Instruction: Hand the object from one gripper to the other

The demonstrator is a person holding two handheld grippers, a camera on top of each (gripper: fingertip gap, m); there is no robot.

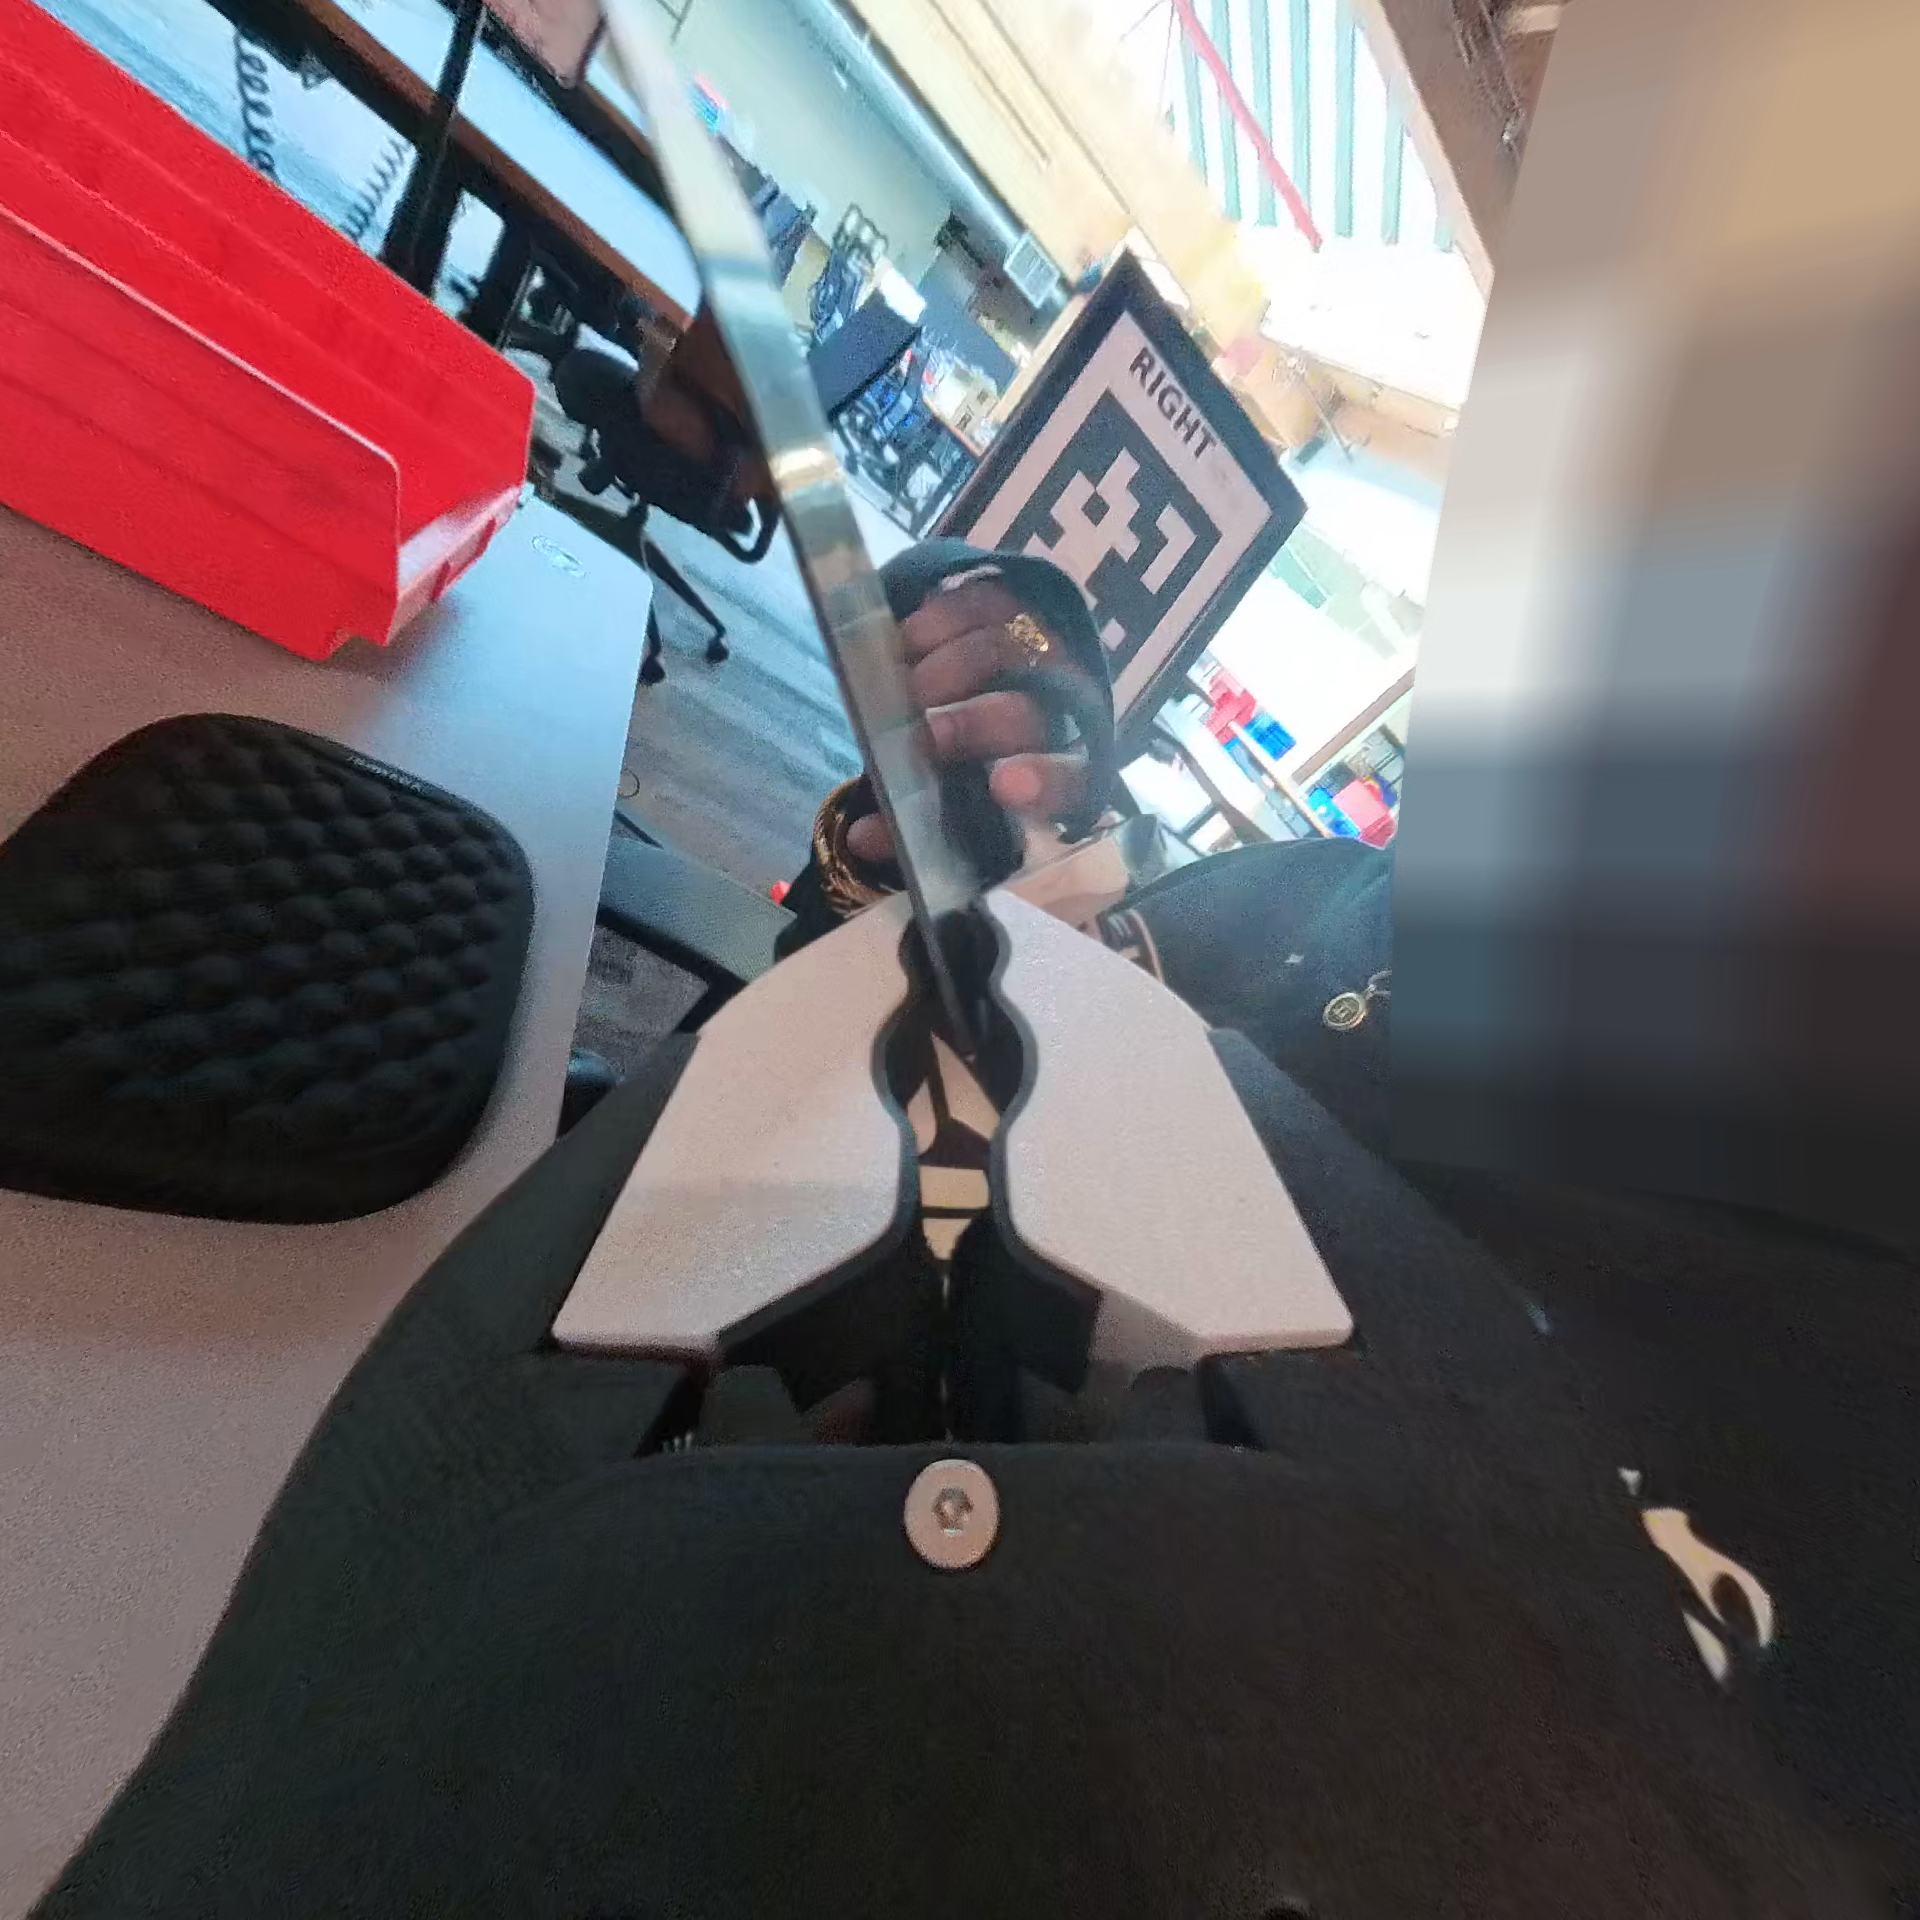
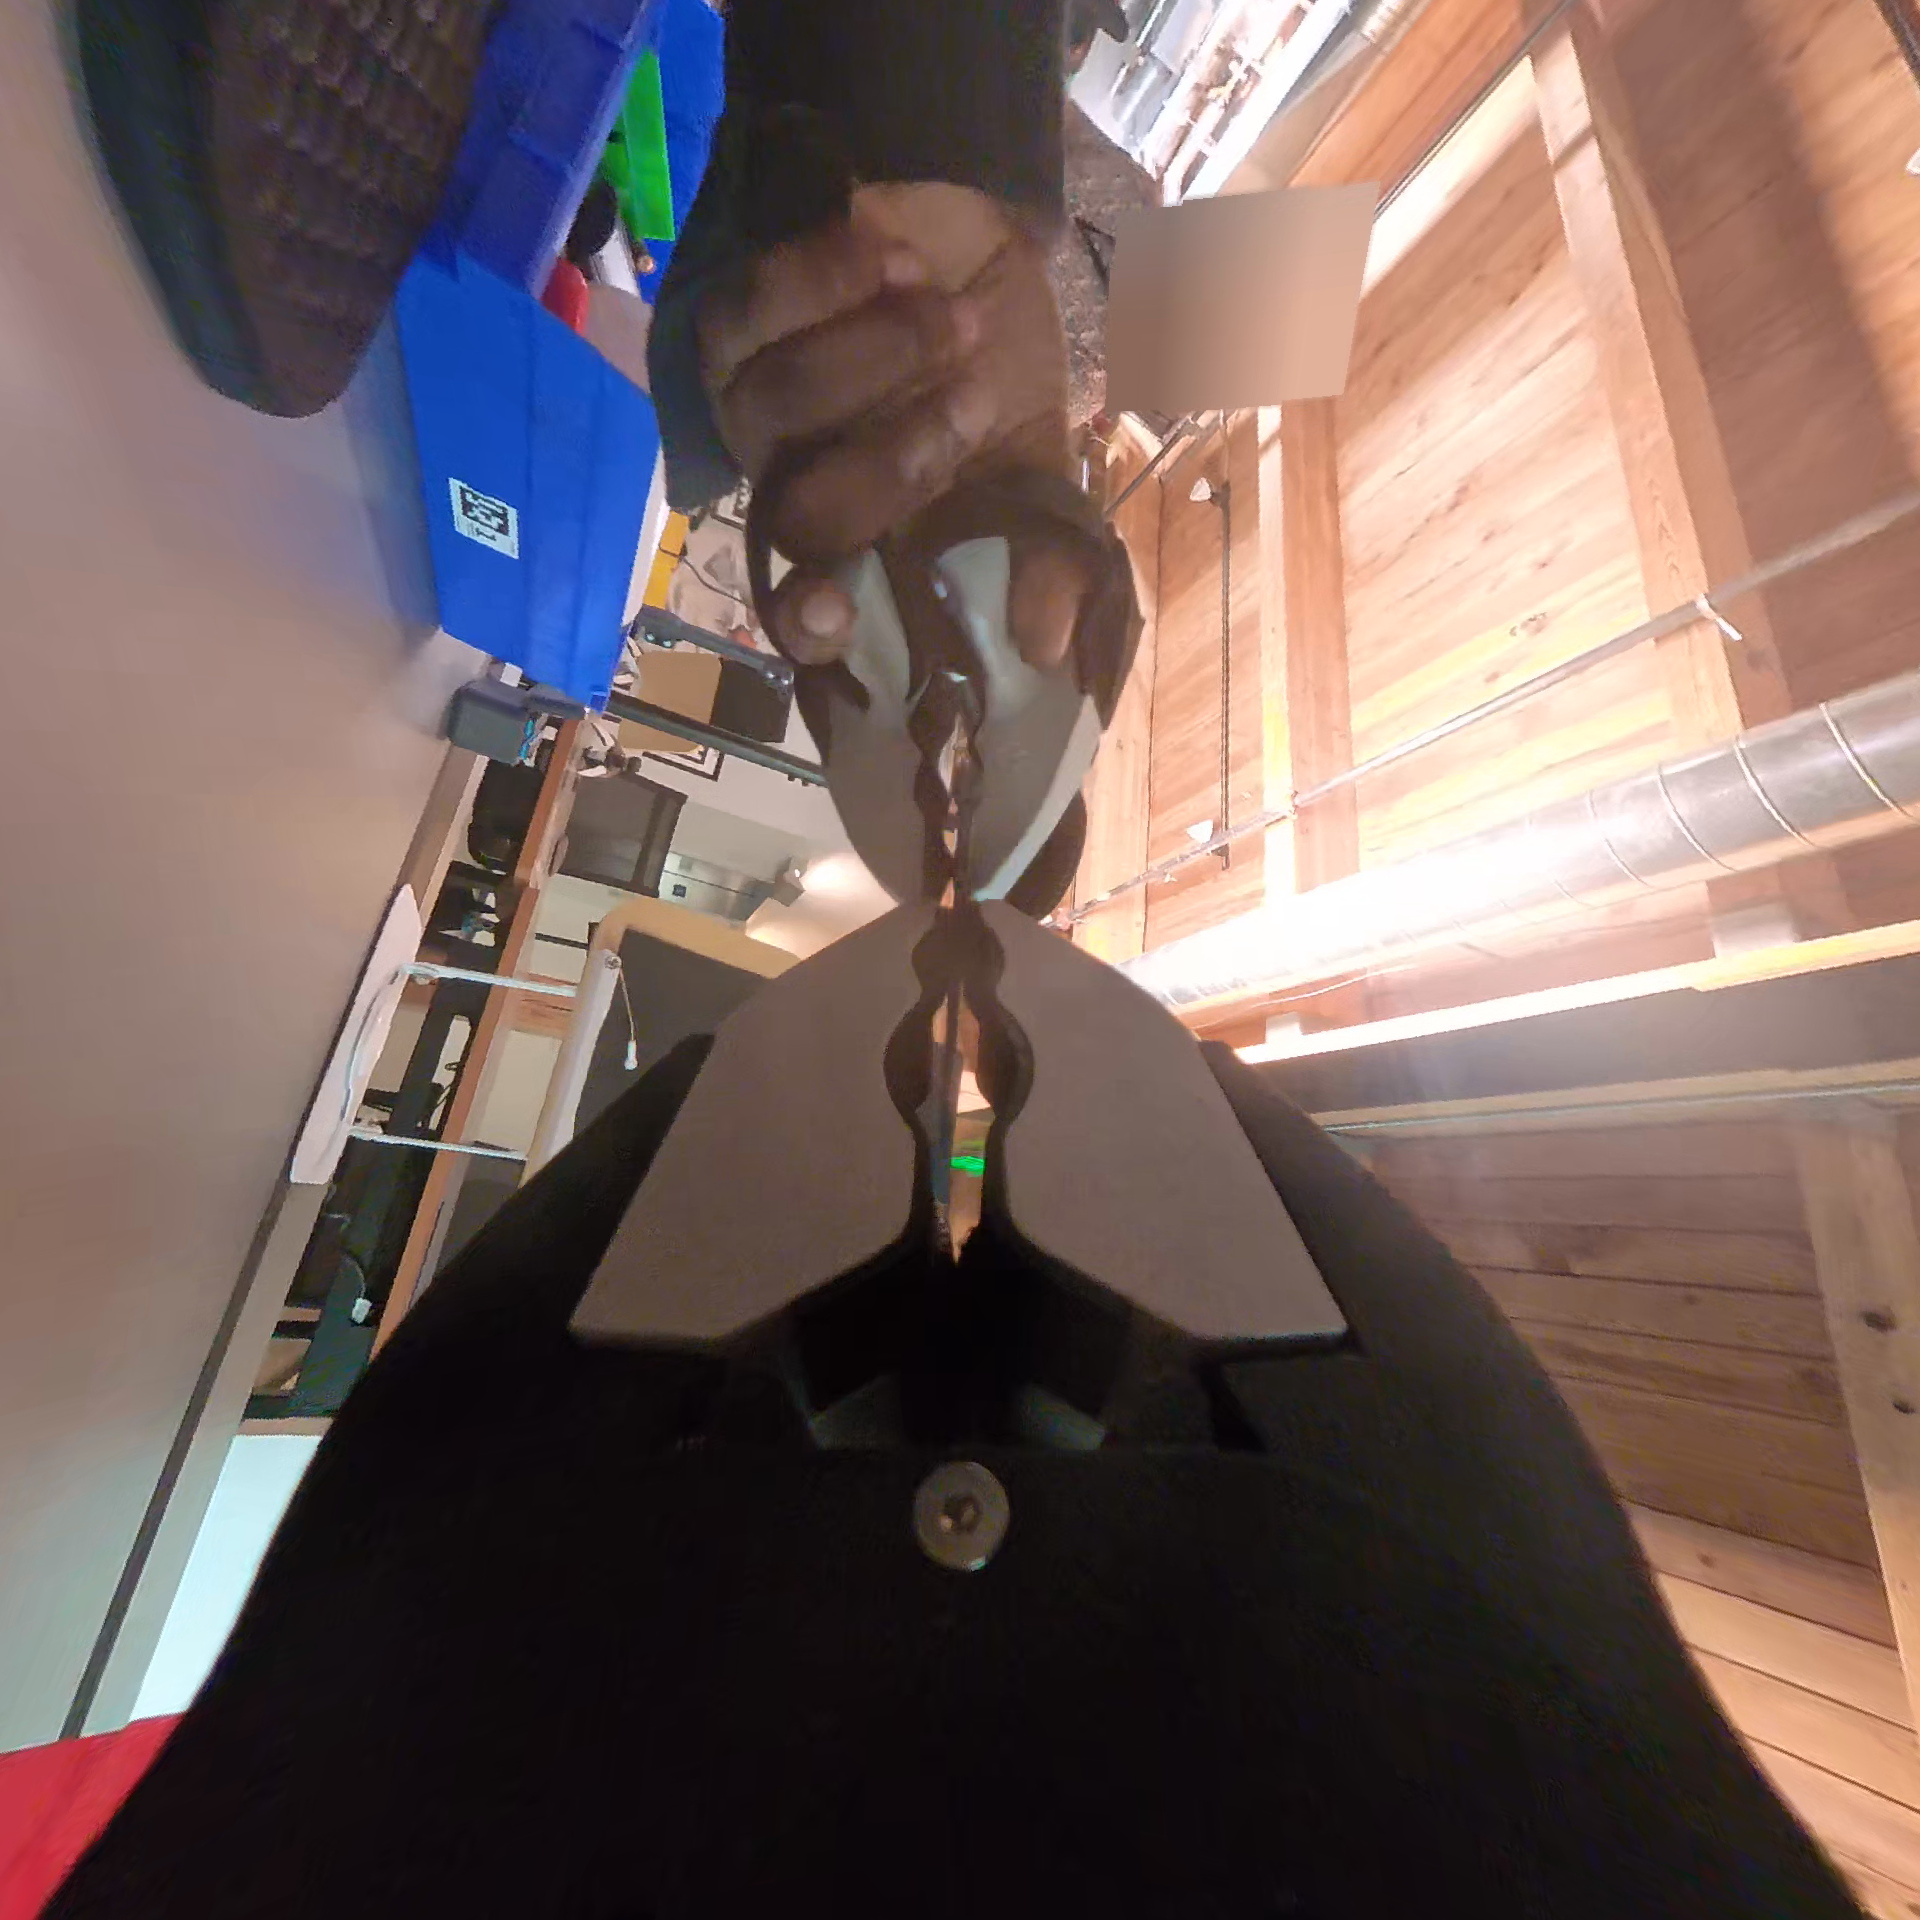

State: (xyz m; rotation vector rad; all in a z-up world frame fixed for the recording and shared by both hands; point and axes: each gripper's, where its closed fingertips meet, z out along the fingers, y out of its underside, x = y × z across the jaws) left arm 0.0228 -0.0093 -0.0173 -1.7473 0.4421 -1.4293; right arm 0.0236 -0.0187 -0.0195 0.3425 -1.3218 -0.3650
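A thin, flat, mirror-like metal strip (image 1: 790, 436) rises from my left gripper (image 1: 951, 920), which is shut on its lower end. Behind the strip in the left wrist view are a hand (image 1: 997, 675) and the right gripper's black-and-white marker board (image 1: 1132, 499); that gripper's fingers are hidden. In the right wrist view the strip shows edge-on as a thin dark line (image 2: 948, 1101) between the fingers of my right gripper (image 2: 951, 920), which is shut on it. The left gripper's grey fingers (image 2: 1029, 727), held by a hand (image 2: 883, 343), meet mine tip to tip and are closed on the same strip.
A red bin (image 1: 208, 364) and a black textured cushion (image 1: 239, 966) lie on the grey table (image 1: 520, 665) to the left. A blue bin (image 2: 509, 468) stands on the table (image 2: 156, 727) beside the cushion (image 2: 301, 187). Both grippers are held up above the table. The grippers are tip to tip, or close to it.
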